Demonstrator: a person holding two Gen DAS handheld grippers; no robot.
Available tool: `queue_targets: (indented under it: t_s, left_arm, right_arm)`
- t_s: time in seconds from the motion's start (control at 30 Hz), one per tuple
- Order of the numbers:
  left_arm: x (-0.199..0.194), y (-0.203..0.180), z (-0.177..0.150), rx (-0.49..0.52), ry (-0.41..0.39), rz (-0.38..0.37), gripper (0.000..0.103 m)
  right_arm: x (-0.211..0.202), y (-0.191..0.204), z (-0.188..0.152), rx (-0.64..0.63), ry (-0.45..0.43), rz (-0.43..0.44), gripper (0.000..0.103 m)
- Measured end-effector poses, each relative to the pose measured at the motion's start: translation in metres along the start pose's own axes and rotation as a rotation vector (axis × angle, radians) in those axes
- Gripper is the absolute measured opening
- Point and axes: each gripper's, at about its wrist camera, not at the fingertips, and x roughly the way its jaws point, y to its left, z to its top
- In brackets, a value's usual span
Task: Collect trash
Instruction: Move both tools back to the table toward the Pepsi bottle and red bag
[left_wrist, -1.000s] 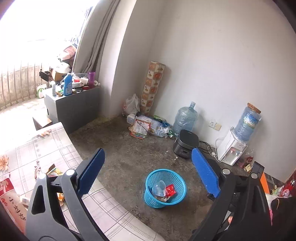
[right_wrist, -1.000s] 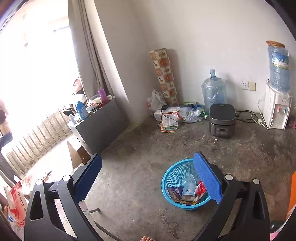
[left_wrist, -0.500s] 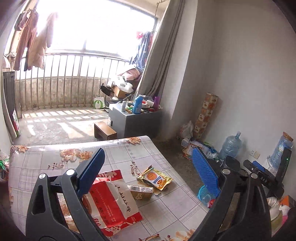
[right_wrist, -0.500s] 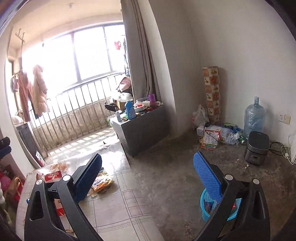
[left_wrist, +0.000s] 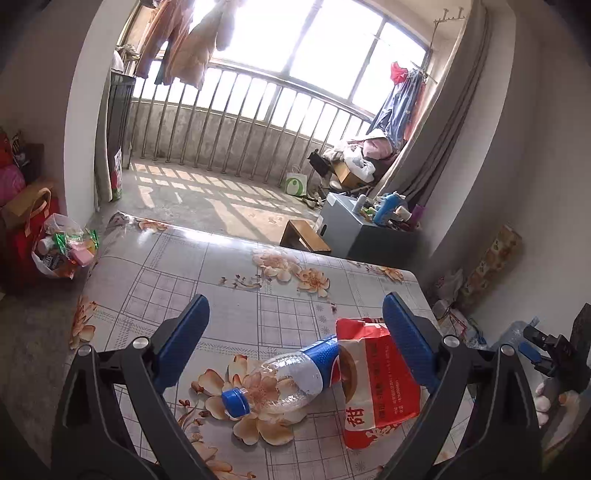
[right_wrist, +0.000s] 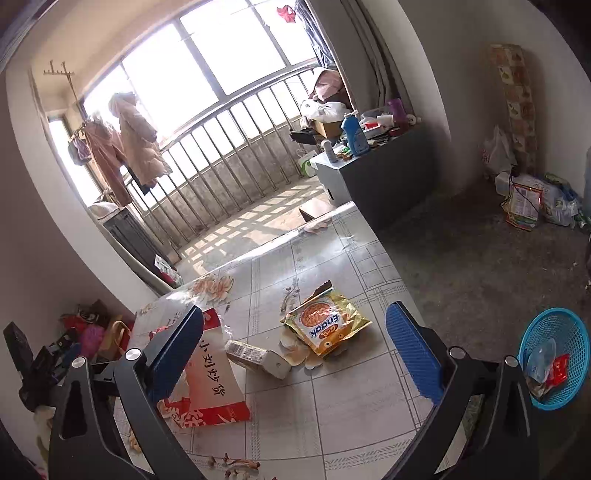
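Observation:
An empty plastic bottle (left_wrist: 280, 380) with a blue cap and blue label lies on the floral table (left_wrist: 207, 266), its base tucked against a red bag (left_wrist: 380, 384). My left gripper (left_wrist: 295, 306) hovers open just above and behind the bottle, holding nothing. The right wrist view shows the same red bag (right_wrist: 210, 384), a small carton (right_wrist: 258, 356) and a yellow snack packet (right_wrist: 325, 325) on the table. My right gripper (right_wrist: 295, 314) is open over the carton and packet, empty. A blue basket (right_wrist: 565, 328) with trash in it stands on the floor to the right.
A grey cabinet (right_wrist: 373, 177) loaded with bottles stands beyond the table's far corner, with a low wooden stool (left_wrist: 304, 236) beside it. A plastic bag of rubbish (left_wrist: 62, 247) sits on the floor left of the table. Balcony railing (left_wrist: 229, 122) lies behind.
Both views have swung left, away from the floor and basket and onto the table. The bottle has come into the left view. Both grippers have stayed open.

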Motion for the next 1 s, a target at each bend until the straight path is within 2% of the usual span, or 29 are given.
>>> queue_targets:
  t_s: [0.07, 0.1, 0.13, 0.2, 0.23, 0.3, 0.33, 0.5, 0.53, 0.57, 0.63, 0.7, 0.87, 1.0]
  left_arm:
    - [0.014, 0.014, -0.005, -0.022, 0.045, -0.002, 0.087]
    - [0.024, 0.020, -0.007, -0.034, 0.065, -0.012, 0.079]
    - [0.034, 0.025, -0.008, -0.050, 0.092, -0.015, 0.076]
    - [0.057, 0.035, -0.009, -0.083, 0.154, -0.043, 0.071]
    - [0.070, 0.039, -0.010, -0.099, 0.188, -0.045, 0.064]
    - [0.101, 0.044, -0.013, -0.125, 0.270, -0.041, 0.060]
    - [0.116, 0.045, -0.014, -0.136, 0.307, -0.048, 0.055]
    - [0.178, 0.036, -0.029, -0.170, 0.486, -0.113, 0.049]
    - [0.186, 0.032, -0.034, -0.163, 0.506, -0.122, 0.049]
    - [0.191, 0.027, -0.038, -0.151, 0.524, -0.129, 0.049]
    - [0.198, 0.016, -0.050, -0.133, 0.557, -0.148, 0.046]
    - [0.200, 0.008, -0.056, -0.130, 0.572, -0.183, 0.043]
    - [0.195, -0.011, -0.064, -0.094, 0.559, -0.188, 0.042]
    - [0.186, -0.025, -0.075, -0.091, 0.552, -0.205, 0.041]
  right_arm:
    - [0.024, 0.006, 0.002, 0.000, 0.034, 0.018, 0.096]
    - [0.037, 0.007, 0.004, 0.005, 0.050, 0.025, 0.096]
    - [0.049, 0.006, 0.006, 0.012, 0.067, 0.017, 0.096]
    - [0.078, -0.002, 0.012, 0.032, 0.110, -0.013, 0.094]
    - [0.092, -0.008, 0.014, 0.047, 0.131, -0.031, 0.091]
    - [0.120, -0.019, 0.016, 0.071, 0.178, -0.062, 0.089]
    - [0.133, -0.025, 0.015, 0.092, 0.200, -0.081, 0.086]
    - [0.186, -0.043, 0.004, 0.141, 0.297, -0.171, 0.080]
    - [0.192, -0.044, 0.001, 0.146, 0.306, -0.172, 0.079]
    - [0.191, -0.041, -0.001, 0.130, 0.275, -0.183, 0.079]
    - [0.191, -0.033, -0.005, 0.103, 0.266, -0.184, 0.078]
    - [0.192, -0.026, -0.010, 0.086, 0.265, -0.161, 0.073]
    - [0.187, -0.005, -0.024, 0.025, 0.276, -0.114, 0.060]
    - [0.174, 0.002, -0.037, -0.009, 0.257, -0.109, 0.060]
